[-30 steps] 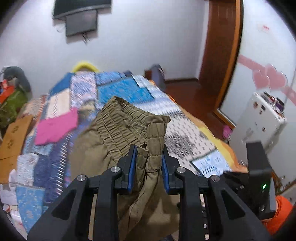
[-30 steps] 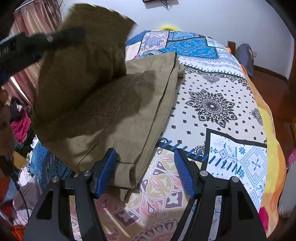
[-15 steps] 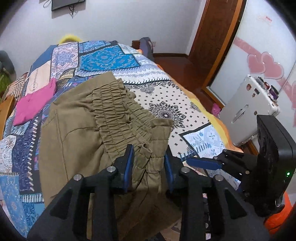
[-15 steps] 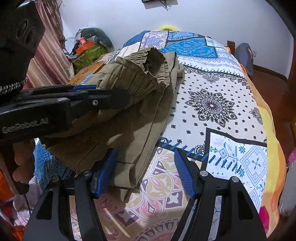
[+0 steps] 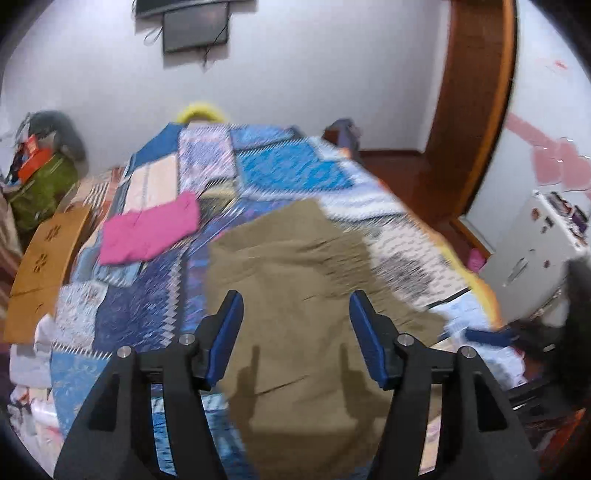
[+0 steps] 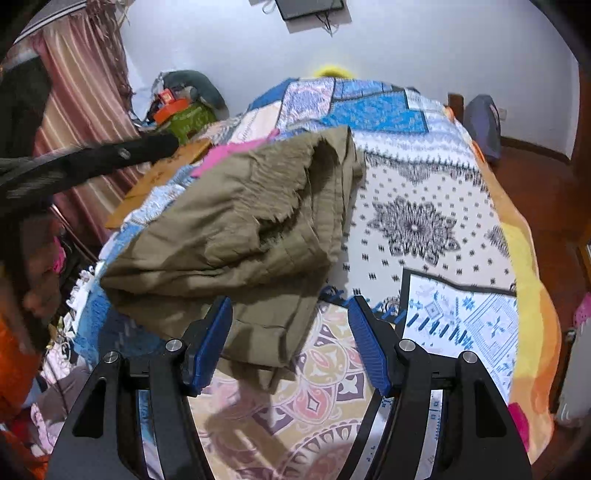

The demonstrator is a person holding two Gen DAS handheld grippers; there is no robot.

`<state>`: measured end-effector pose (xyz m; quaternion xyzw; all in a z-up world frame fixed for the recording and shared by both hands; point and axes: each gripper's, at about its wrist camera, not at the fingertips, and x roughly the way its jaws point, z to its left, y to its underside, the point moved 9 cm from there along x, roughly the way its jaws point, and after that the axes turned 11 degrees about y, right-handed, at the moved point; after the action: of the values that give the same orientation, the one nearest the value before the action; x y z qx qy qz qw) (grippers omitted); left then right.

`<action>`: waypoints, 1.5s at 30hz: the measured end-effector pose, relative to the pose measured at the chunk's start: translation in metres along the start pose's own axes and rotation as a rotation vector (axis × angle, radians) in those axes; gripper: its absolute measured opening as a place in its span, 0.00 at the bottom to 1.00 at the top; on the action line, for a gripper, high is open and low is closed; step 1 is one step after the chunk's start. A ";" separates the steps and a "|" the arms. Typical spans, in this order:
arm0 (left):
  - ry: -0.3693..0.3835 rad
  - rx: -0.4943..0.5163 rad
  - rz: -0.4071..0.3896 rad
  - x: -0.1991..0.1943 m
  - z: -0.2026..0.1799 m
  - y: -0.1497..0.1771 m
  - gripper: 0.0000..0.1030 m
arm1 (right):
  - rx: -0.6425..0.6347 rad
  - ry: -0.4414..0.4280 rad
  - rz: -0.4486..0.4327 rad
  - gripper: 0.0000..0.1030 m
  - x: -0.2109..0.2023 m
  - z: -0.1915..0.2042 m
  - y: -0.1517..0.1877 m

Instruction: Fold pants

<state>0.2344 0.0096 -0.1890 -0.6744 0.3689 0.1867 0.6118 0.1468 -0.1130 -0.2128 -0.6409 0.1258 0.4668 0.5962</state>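
White walls enclose a bed under a patchwork quilt. A TV hangs high. Striped curtains hang left.

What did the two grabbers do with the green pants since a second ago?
The left gripper let go of the olive pants: its jaws, shut on the elastic waistband before, now stand wide open. The waistband half, carried over toward the hems, now lies folded on top of the legs. The right gripper stayed open by the hem end, and the pink cloth stayed on the patchwork bedspread.

Left claw apparently off pants.
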 end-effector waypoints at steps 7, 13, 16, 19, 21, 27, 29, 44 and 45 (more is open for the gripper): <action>-0.023 -0.078 0.171 0.034 0.048 0.064 0.60 | -0.028 -0.001 -0.085 0.59 -0.006 0.018 -0.030; 0.007 -0.109 0.134 0.018 0.066 0.086 0.76 | -0.045 0.035 -0.063 0.59 0.033 0.024 -0.034; -0.013 -0.096 0.143 0.010 0.075 0.092 0.76 | -0.017 0.021 -0.002 0.59 0.052 0.018 -0.019; -0.041 -0.093 0.144 0.001 0.084 0.093 0.76 | -0.004 0.007 -0.006 0.59 0.048 0.012 -0.013; -0.068 -0.089 0.142 -0.004 0.090 0.090 0.76 | 0.001 0.004 0.000 0.60 0.046 0.010 -0.011; -0.109 -0.101 0.115 -0.006 0.106 0.066 0.76 | -0.011 0.010 0.000 0.60 0.044 0.011 -0.009; -0.108 -0.106 0.107 -0.001 0.109 0.054 0.76 | -0.003 0.002 0.002 0.60 0.045 0.010 -0.009; 0.031 -0.256 0.228 0.130 0.142 -0.027 0.67 | 0.043 -0.052 -0.003 0.63 0.050 0.003 -0.011; 0.044 -0.270 0.252 0.142 0.145 -0.028 0.61 | 0.047 -0.055 -0.004 0.64 0.051 0.002 -0.012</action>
<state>0.3775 0.1108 -0.2958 -0.7028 0.4352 0.2951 0.4791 0.1814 -0.0884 -0.2427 -0.6139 0.1193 0.4799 0.6153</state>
